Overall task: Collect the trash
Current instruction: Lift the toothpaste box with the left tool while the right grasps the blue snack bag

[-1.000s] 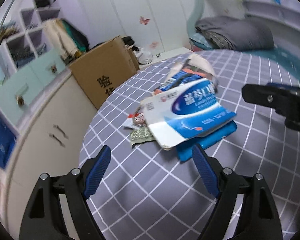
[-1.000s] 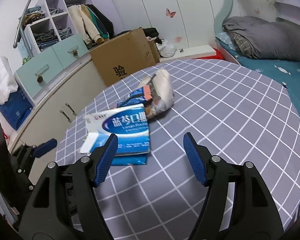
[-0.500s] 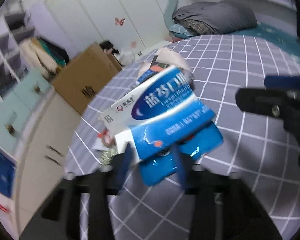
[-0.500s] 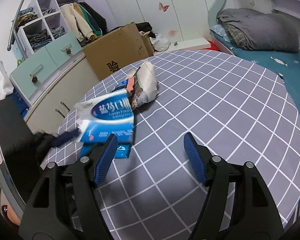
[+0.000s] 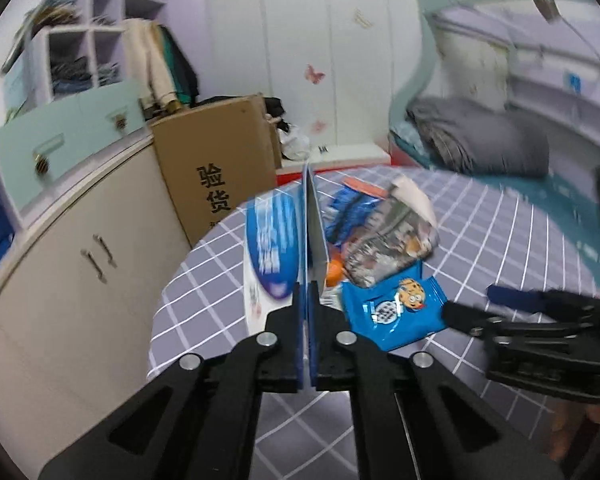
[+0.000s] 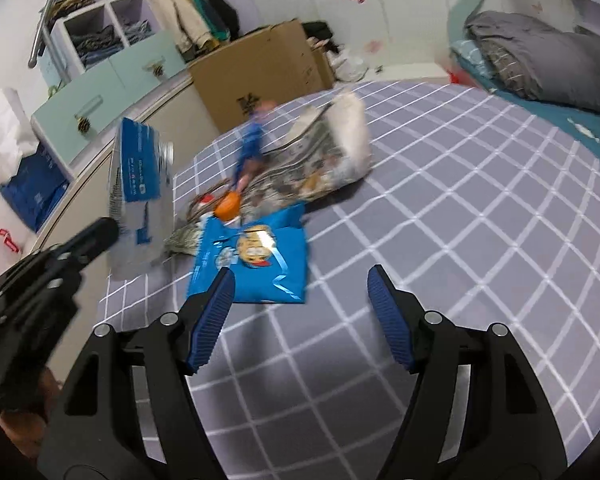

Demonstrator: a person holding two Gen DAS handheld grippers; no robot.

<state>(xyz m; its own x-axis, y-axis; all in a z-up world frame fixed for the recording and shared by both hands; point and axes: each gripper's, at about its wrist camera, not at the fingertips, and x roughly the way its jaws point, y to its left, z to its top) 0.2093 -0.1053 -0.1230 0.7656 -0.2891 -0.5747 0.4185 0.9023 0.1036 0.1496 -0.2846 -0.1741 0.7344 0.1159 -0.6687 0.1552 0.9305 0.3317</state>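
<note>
Between left gripper [image 5: 309,320] pads, flattened box [image 5: 276,240]

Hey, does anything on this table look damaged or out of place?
Yes. The blue-and-white carton is crushed flat, pinched edge-on in the left gripper and lifted off the checked tablecloth. A crumpled snack bag and a blue cookie wrapper lie scattered there.

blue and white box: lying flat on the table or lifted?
Lifted. The left tool is shut on the box, which stands on edge, clear of the table.
</note>
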